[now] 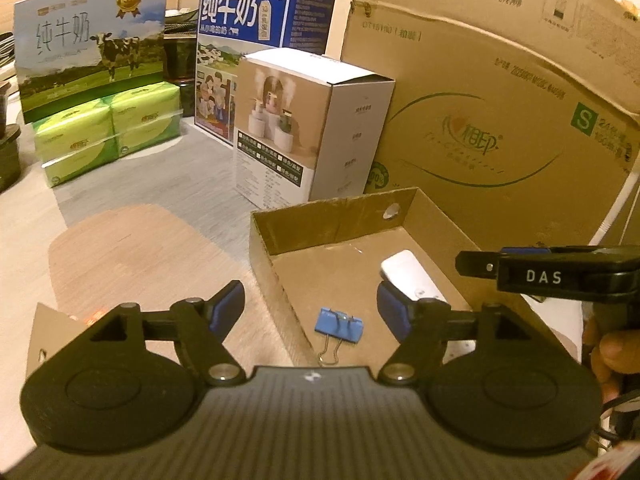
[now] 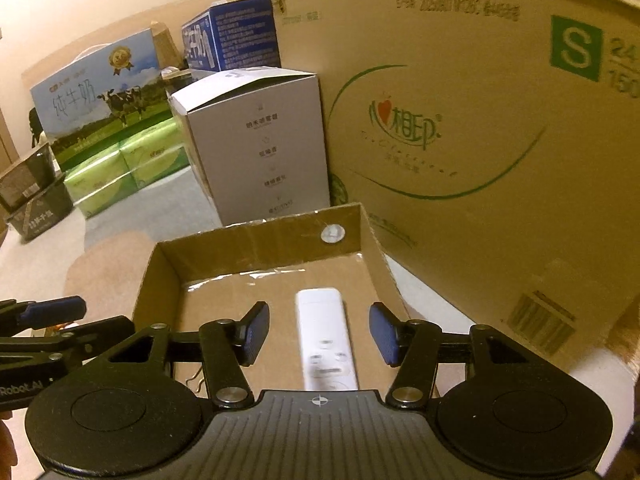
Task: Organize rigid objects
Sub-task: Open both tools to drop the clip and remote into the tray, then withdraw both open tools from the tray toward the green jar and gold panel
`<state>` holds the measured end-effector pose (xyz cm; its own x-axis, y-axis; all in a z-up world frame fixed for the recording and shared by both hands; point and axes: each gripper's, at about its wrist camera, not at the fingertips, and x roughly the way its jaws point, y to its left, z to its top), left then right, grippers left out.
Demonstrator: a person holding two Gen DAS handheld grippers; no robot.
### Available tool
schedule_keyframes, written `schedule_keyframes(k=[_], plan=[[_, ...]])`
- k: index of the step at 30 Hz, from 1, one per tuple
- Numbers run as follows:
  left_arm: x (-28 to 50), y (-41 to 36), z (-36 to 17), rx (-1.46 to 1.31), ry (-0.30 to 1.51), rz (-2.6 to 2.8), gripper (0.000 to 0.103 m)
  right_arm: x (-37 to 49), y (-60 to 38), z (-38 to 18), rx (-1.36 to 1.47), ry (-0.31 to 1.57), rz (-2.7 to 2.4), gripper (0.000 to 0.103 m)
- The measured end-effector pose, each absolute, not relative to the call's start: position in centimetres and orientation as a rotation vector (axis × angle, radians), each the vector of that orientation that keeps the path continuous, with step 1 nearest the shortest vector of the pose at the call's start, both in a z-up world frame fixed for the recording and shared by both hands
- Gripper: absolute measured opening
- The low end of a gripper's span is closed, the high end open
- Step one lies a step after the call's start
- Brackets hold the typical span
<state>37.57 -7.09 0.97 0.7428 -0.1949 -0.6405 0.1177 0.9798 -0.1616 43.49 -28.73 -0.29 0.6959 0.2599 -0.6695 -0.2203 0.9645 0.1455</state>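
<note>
Right tool reads "DAS"; big carton shows green "S".

We count: 1 shallow cardboard tray, 1 white remote, 1 blue binder clip, 2 milk cartons, 1 white humidifier box, 1 big cardboard box, 1 green tissue pack, 2 grippers.

The left claw hangs with jaws apart and nothing between them above a shallow cardboard tray. Inside the tray lie a blue binder clip and a white remote, apart.
</note>
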Motion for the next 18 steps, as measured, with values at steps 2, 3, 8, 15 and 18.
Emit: schedule_keyframes(k=[2,3,8,15,18], plan=[[36.7,-6.8,1.5,-0.114,0.708,-0.173,0.072,42.7,-28.7,0.2,0.056,0.751,0.261,0.057],[36.2,-6.7,1.8,-0.115,0.704,-0.172,0.073,42.2,-28.7,0.5,0.056,0.750,0.261,0.057],[33.1,-5.6,3.3,-0.116,0.688,-0.170,0.078,38.9,-28.4,2.1,0.063,0.742,0.265,0.065],[28.1,-3.6,5.0,-0.124,0.670,-0.161,0.087,33.3,-27.1,4.2,0.068,0.721,0.291,0.084],[25.7,-2.6,5.5,-0.118,0.657,-0.149,0.093,30.7,-26.5,4.9,0.071,0.713,0.296,0.087]])
